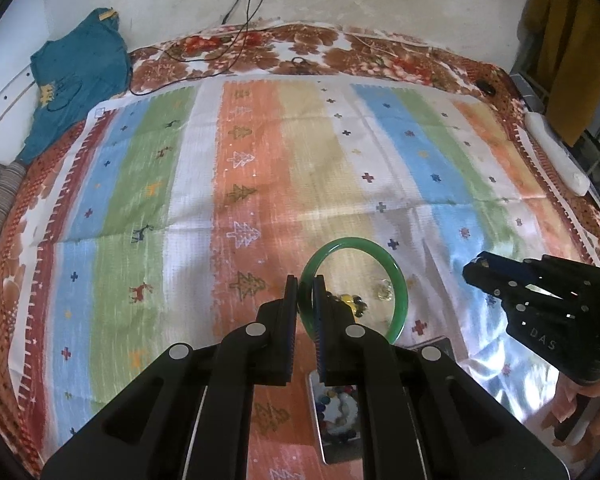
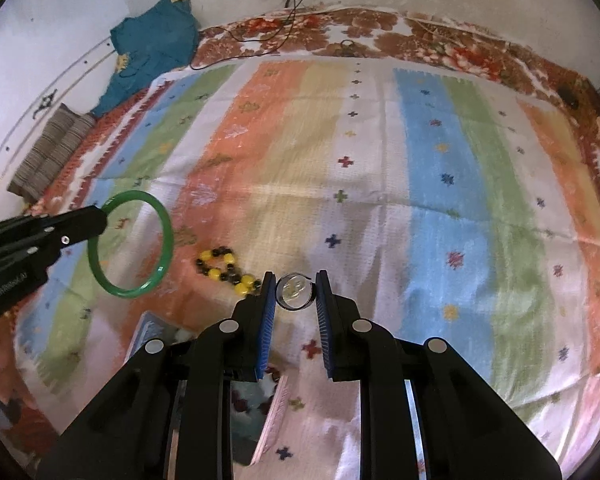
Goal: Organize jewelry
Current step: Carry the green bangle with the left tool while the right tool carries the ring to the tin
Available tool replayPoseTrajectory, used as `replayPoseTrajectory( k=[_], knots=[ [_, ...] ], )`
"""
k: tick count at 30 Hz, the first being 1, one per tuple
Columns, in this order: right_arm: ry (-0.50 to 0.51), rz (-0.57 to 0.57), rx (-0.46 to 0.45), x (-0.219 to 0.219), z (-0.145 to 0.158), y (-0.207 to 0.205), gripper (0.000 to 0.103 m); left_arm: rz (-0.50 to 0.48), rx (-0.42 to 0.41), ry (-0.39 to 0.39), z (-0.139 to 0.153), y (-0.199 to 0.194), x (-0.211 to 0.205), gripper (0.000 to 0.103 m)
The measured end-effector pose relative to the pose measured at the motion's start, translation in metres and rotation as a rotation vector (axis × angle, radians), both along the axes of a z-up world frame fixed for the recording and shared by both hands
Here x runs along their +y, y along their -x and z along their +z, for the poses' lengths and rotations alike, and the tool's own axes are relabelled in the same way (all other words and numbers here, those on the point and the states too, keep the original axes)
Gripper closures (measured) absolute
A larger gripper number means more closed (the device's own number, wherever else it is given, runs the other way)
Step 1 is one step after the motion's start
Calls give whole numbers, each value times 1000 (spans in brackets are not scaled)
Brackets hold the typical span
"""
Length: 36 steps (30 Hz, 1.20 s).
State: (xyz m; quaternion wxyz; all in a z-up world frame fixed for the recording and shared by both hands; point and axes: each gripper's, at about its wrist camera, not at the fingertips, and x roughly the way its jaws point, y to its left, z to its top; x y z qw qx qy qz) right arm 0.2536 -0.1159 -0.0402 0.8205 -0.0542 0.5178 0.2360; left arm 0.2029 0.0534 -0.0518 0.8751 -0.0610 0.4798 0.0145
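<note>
Left gripper [image 1: 305, 284] fingers on green bangle [image 1: 396, 280], right gripper [image 2: 296, 280] fingers on ring [image 2: 294, 292].

"DAS" shows in pale raised letters on the black body of the right gripper [image 1: 476, 270], seen from the left wrist. The left gripper [image 2: 100, 216] carries small print too, but it's too blurred to read.

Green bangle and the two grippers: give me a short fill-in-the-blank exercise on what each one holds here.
1. The left gripper is shut on a bangle coloured ____.
2. The right gripper holds a small clear ____ between its pads.
3. The yellow-and-black beaded bracelet lies on the striped ____, held by neither gripper.

Missing words: green; ring; cloth
</note>
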Motion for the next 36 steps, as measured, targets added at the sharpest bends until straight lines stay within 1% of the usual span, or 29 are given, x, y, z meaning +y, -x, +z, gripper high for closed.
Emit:
replayPoseTrajectory(
  k=[12,16,20,27,34,36],
  knots=[
    [22,47,-53,9,14,32,82,-30,-37,5,12,29,-13,96],
    [29,51,-81,9,19,41,82,-35,-43,2,13,39,-16,96],
    [26,66,-90,10,22,53,82,-40,-40,1,13,46,-19,96],
    [14,77,-88,8,23,68,82,-45,-51,6,15,59,-22,96],
    [-11,93,-71,7,24,86,82,-70,-55,-16,14,75,-36,96],
    [-17,103,-67,6,24,89,82,-76,-51,-9,13,78,-39,96]
  ],
)
